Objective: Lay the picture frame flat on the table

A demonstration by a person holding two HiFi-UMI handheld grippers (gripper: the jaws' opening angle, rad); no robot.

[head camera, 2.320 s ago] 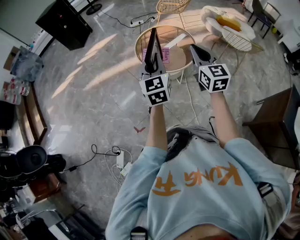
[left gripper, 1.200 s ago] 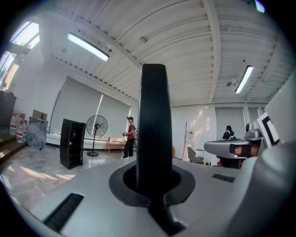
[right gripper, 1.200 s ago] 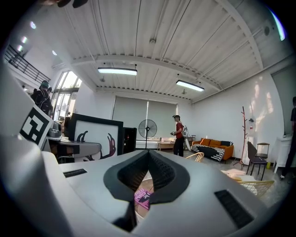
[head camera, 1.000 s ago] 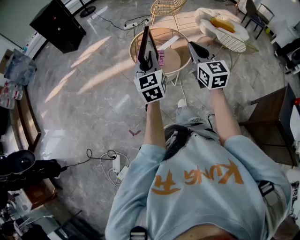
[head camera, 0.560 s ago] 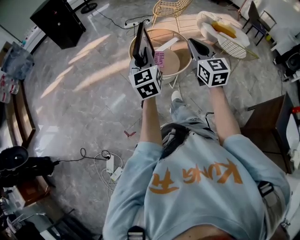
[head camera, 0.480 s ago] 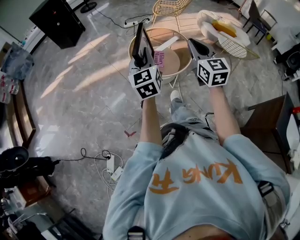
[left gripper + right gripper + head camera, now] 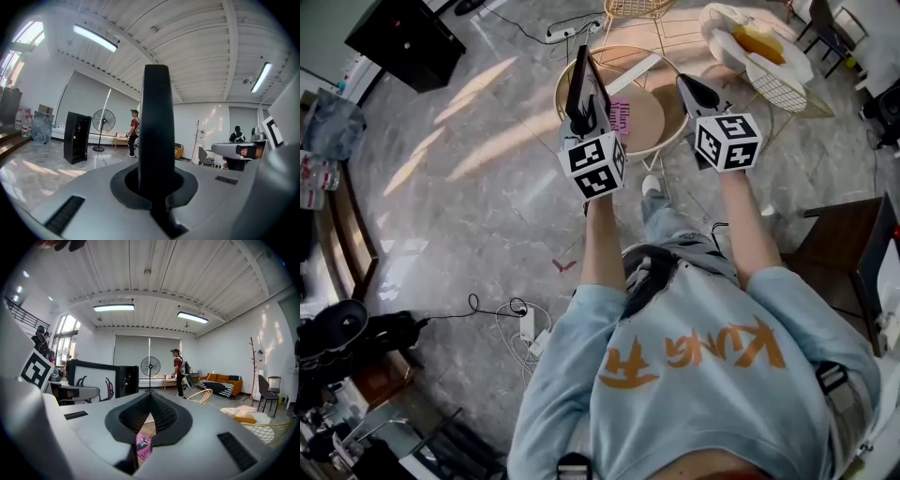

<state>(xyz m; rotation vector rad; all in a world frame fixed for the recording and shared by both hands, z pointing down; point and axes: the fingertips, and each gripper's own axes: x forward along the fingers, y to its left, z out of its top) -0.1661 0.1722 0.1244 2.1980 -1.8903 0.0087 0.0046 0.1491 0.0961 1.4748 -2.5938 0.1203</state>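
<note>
Both grippers have edged forward since a second ago and now reach closer over the counter. Nearest, the left gripper is clamped on the thin black picture frame. The frame is held upright and edge-on above the left part of the round, pale-rimmed wooden counter. The right gripper has its jaws closed together on nothing. A pink printed card lies flat on the counter between the two grippers. A wire chair stands beyond.

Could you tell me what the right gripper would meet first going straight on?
Probably nothing nearby: the right gripper points over the round table toward the wire chair; depth unclear.
</note>
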